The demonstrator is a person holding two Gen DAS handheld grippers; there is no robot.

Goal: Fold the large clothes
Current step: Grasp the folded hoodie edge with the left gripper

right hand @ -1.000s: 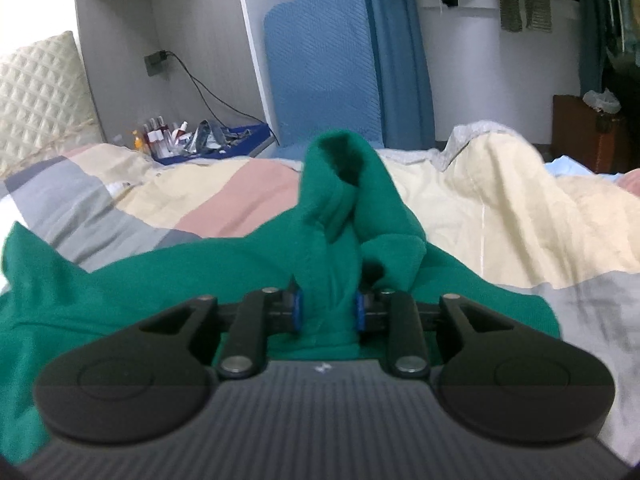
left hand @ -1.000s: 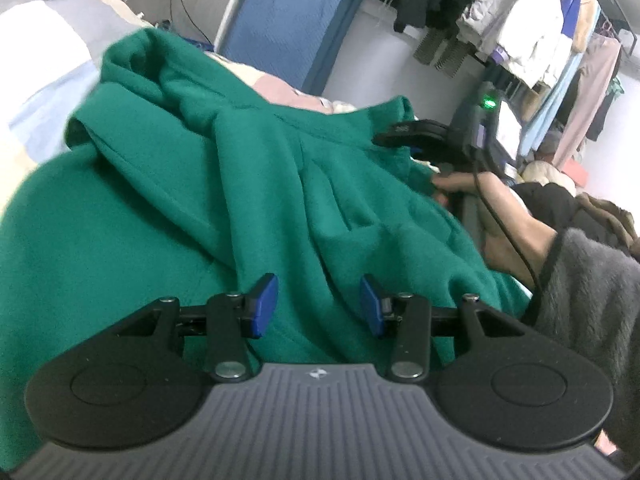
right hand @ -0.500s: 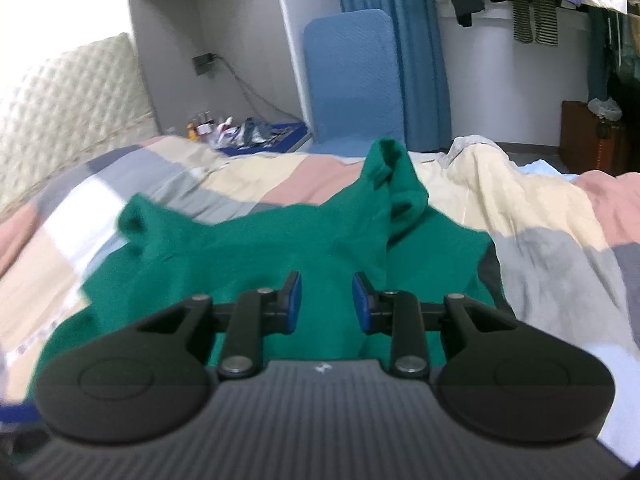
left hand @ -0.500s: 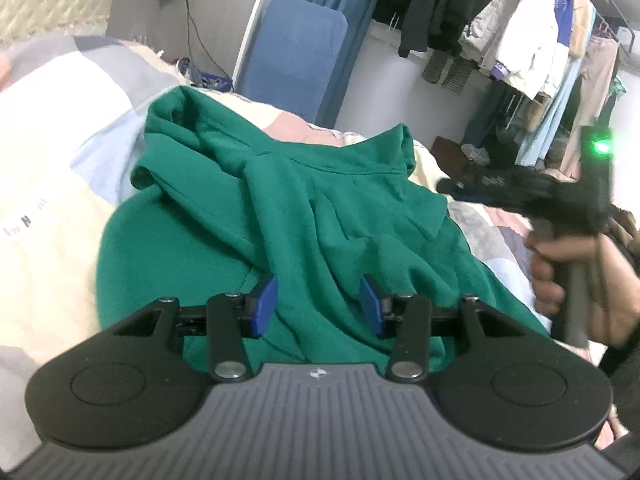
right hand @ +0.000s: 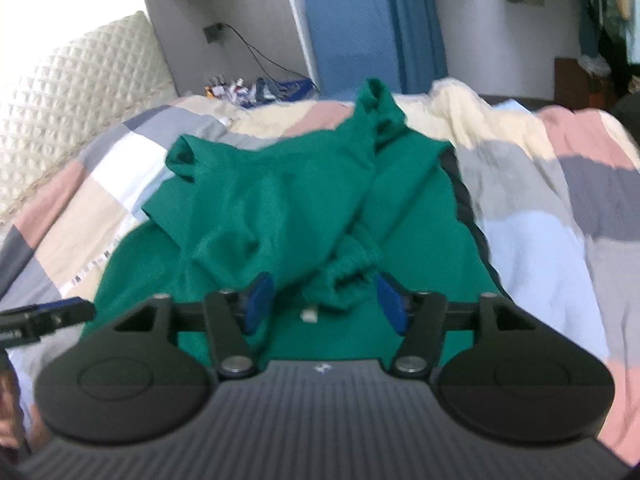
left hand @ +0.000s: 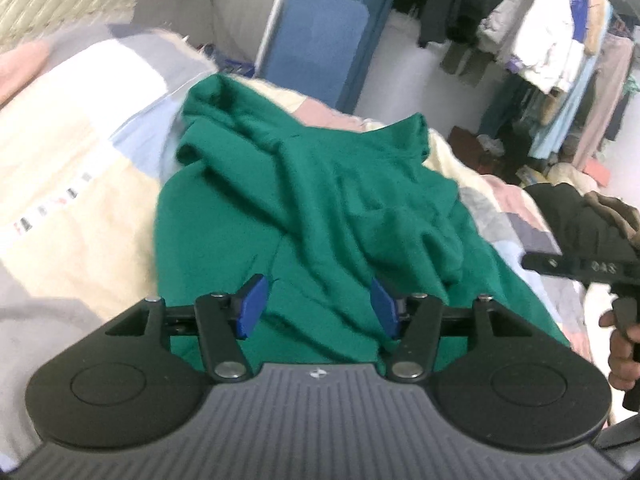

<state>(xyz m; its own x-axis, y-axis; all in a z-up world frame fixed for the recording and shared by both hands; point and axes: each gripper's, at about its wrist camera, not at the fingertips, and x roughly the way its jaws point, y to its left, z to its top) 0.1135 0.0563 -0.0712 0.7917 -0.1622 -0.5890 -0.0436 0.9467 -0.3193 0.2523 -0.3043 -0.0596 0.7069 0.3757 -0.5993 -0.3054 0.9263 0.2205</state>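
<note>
Green sweatshirt (left hand: 320, 208) lies rumpled on the patchwork quilt (right hand: 552, 200), sleeves folded across its body. Left gripper (left hand: 318, 312) hovers above its near edge, fingers spread, gripping nothing. Right gripper (right hand: 322, 302) likewise spread, empty, over a sleeve cuff (right hand: 348, 276).

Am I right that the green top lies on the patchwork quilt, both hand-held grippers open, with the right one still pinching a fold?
Not quite. The right wrist view shows the right hand-held gripper open and holding nothing. The green top lies loose on the quilt; the left hand-held gripper is open too.
</note>
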